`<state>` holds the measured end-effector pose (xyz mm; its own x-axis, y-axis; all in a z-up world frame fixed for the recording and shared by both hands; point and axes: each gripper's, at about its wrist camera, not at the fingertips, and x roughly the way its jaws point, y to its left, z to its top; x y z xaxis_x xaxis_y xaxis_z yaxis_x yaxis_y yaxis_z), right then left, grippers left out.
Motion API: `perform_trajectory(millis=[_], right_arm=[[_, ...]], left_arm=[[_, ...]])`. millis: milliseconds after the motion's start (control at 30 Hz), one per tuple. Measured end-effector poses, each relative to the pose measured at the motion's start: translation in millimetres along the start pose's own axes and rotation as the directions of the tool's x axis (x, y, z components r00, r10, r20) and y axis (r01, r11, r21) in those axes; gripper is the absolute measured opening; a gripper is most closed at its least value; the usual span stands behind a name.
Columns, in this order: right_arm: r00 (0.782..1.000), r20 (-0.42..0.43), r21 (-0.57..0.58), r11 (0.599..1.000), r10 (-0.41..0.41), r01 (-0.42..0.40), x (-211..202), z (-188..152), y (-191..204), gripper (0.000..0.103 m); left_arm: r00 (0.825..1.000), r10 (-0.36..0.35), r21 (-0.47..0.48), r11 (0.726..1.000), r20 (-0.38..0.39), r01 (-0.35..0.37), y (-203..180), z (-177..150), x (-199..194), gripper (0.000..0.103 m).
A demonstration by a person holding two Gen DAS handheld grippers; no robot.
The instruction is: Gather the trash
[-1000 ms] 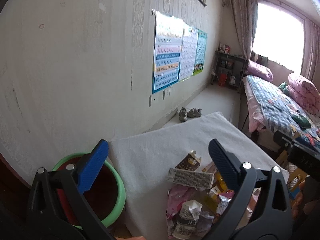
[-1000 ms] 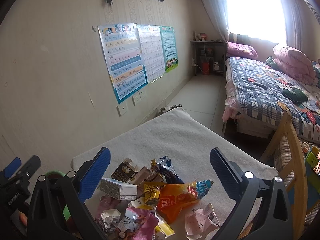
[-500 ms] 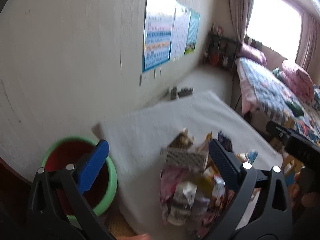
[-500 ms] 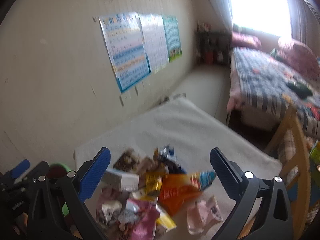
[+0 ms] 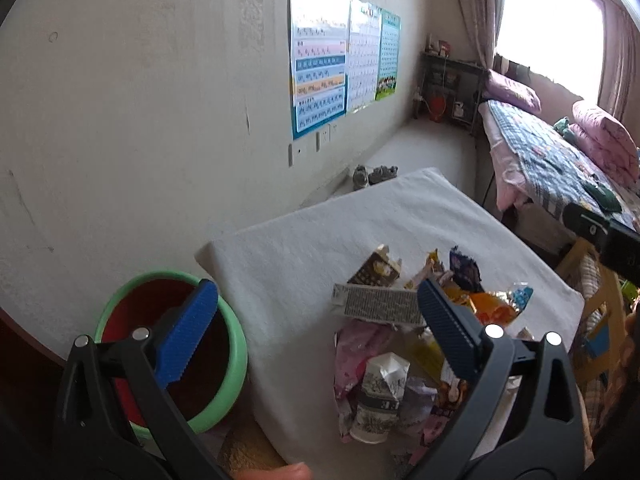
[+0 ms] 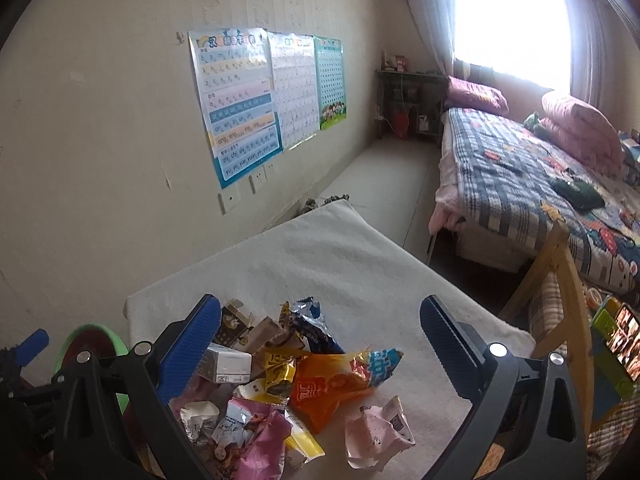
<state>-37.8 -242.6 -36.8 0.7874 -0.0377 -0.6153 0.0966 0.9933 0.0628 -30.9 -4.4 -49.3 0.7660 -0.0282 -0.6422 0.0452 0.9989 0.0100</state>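
Two black grippers with blue ribbed pads hang above a white cloth-covered table (image 6: 360,264), both with fingers spread wide and holding nothing. The left gripper (image 5: 318,312) frames a round red bin with a green rim (image 5: 236,364) at lower left of its view, just beside the table edge. The right gripper (image 6: 320,330) frames the heap of crumpled snack wrappers (image 6: 280,392) in the lower centre, with an orange foil bag (image 6: 332,384) and a small grey carton (image 6: 226,364) among them.
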Motion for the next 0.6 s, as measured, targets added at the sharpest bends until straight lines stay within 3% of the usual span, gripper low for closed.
perform_trajectory(millis=[133,267,467,600], right_arm=[[1.000,0.019,-0.014,1.000,0.006,-0.005,-5,4,4,0.096],[1.000,0.023,-0.019,1.000,0.009,-0.009,-7,4,6,0.096],[1.000,0.025,-0.013,1.000,0.007,-0.007,-8,4,6,0.096],[1.000,0.029,-0.021,1.000,0.004,-0.004,-8,4,7,0.096]], left_arm=[[0.999,0.007,0.019,1.000,0.046,-0.008,-5,4,-9,0.098],[0.995,-0.091,-0.004,0.996,0.051,0.091,-6,5,-14,0.098],[0.998,-0.003,0.020,1.000,0.069,0.001,-13,10,-17,0.098],[0.998,-0.008,-0.013,1.000,0.059,0.009,-8,10,-17,0.098]])
